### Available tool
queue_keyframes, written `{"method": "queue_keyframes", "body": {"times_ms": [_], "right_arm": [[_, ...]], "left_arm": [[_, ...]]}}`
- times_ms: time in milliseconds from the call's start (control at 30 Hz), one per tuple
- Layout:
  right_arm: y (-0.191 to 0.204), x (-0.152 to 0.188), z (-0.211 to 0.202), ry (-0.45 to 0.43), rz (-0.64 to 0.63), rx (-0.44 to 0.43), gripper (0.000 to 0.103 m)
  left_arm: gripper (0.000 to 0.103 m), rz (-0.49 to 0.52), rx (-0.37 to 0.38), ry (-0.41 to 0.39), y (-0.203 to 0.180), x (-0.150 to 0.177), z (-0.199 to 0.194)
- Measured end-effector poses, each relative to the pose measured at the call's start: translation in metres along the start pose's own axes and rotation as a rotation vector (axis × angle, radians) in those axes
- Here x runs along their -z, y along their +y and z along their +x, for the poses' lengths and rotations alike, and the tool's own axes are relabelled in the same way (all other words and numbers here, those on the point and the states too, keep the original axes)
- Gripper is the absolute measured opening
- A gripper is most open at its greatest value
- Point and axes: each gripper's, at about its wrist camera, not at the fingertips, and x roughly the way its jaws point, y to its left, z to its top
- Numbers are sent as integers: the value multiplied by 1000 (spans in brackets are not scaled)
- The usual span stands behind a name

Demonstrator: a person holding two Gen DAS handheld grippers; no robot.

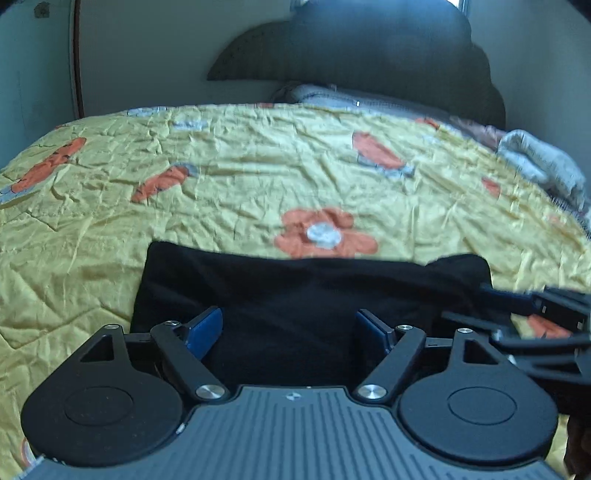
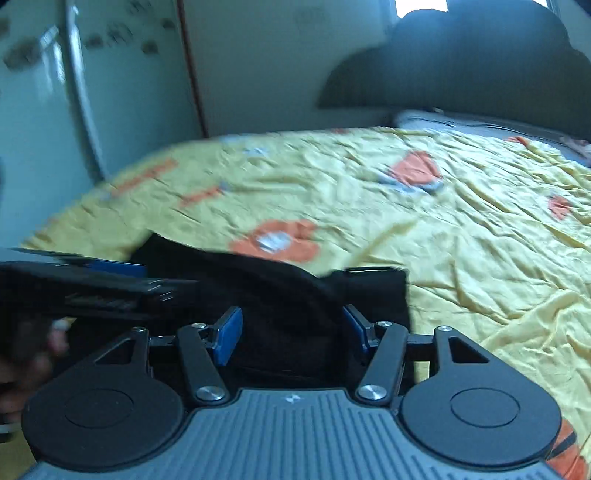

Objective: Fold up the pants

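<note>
Yellow flowered bedspread (image 1: 258,155), dark headboard (image 1: 369,48), grey blanket (image 1: 543,162)

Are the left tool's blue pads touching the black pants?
Cannot tell. In the left wrist view the left tool stands open with the pants behind its pads; no gap or contact shows plainly.

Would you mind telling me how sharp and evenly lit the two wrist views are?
Left wrist view: bedspread crisp at centre, smeared toward the right edge; black pants show no fold detail. Right wrist view: motion blur throughout, worst on the wall at left; window blown out.
</note>
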Motion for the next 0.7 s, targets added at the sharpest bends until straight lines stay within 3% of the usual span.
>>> {"method": "queue_keyframes", "body": {"times_ms": [67, 200, 467, 700], "right_arm": [[1, 0, -8, -27, -20, 75, 59], [-1, 2, -34, -86, 32, -30, 59], [8, 12, -15, -6, 8, -23, 58], [9, 11, -21, -20, 2, -15, 59]], "left_arm": [[83, 8, -5, -12, -1, 2, -2], [87, 4, 8, -11, -2, 2, -5], [90, 33, -15, -7, -6, 8, -10], [91, 28, -21, 3, -5, 11, -15]]}}
